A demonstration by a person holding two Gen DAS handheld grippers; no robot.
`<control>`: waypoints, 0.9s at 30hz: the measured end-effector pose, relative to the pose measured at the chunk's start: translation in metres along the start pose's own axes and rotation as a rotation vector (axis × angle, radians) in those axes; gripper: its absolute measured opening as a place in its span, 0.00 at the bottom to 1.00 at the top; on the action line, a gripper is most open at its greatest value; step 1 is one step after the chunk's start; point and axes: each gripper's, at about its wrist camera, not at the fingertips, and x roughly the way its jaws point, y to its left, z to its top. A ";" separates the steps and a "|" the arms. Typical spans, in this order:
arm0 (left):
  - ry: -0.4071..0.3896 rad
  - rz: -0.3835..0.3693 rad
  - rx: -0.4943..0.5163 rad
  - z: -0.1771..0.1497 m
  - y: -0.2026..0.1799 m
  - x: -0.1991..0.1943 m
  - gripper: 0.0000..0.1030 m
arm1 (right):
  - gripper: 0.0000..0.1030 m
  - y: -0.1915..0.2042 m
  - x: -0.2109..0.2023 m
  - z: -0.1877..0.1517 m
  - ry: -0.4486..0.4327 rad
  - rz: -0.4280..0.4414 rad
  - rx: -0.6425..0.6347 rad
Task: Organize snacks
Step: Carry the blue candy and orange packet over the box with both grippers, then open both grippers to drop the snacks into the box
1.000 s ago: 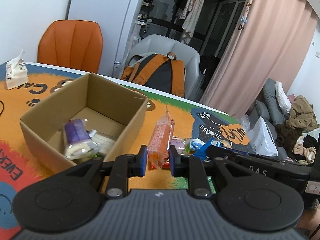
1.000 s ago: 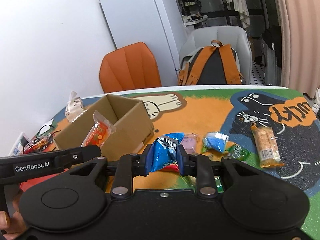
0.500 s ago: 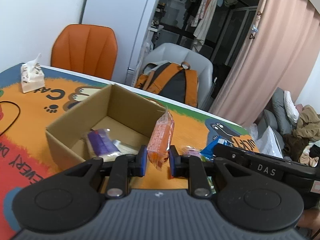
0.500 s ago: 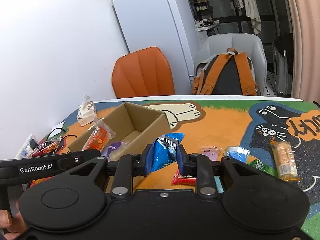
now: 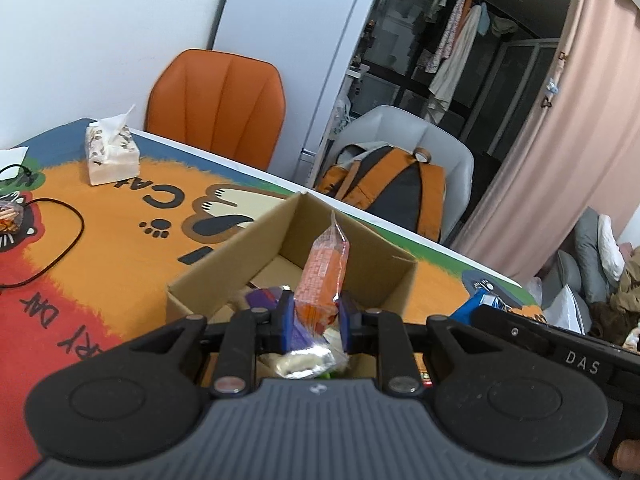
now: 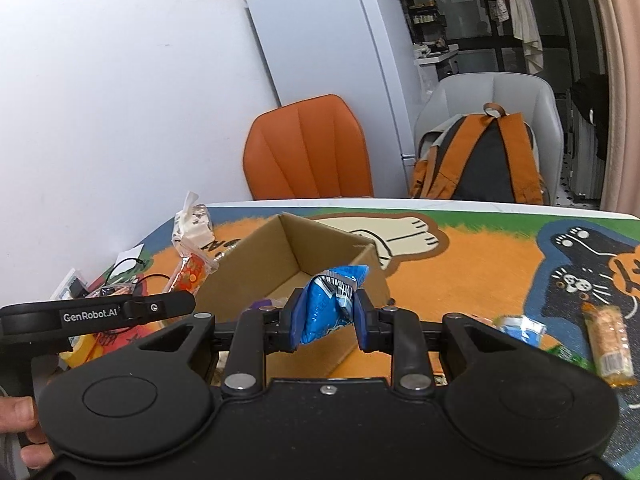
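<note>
Here, both grippers point(image 5: 315, 322) point(image 6: 327, 322) tilted down over the cardboard box point(image 6: 320, 240), snacks pinched.

White wall point(image 5: 100, 20), orange chair point(image 5: 218, 100), pink curtain point(image 5: 580, 120)

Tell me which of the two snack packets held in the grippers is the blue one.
The blue packet sits between the right gripper fingers. The left gripper holds the orange packet, standing tall over the cardboard box.
</note>
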 end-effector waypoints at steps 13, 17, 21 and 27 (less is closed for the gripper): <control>-0.003 0.072 -0.061 0.011 0.027 0.024 0.27 | 0.26 0.027 0.031 0.014 0.013 0.028 -0.042; 0.008 0.063 -0.072 0.010 0.033 0.025 0.40 | 0.26 0.034 0.039 0.016 0.019 0.028 -0.054; 0.004 0.063 -0.071 0.008 0.035 0.018 0.46 | 0.26 0.039 0.045 0.018 0.020 0.030 -0.057; -0.004 0.070 -0.069 0.005 0.035 0.007 0.61 | 0.40 0.041 0.049 0.023 -0.012 0.017 -0.028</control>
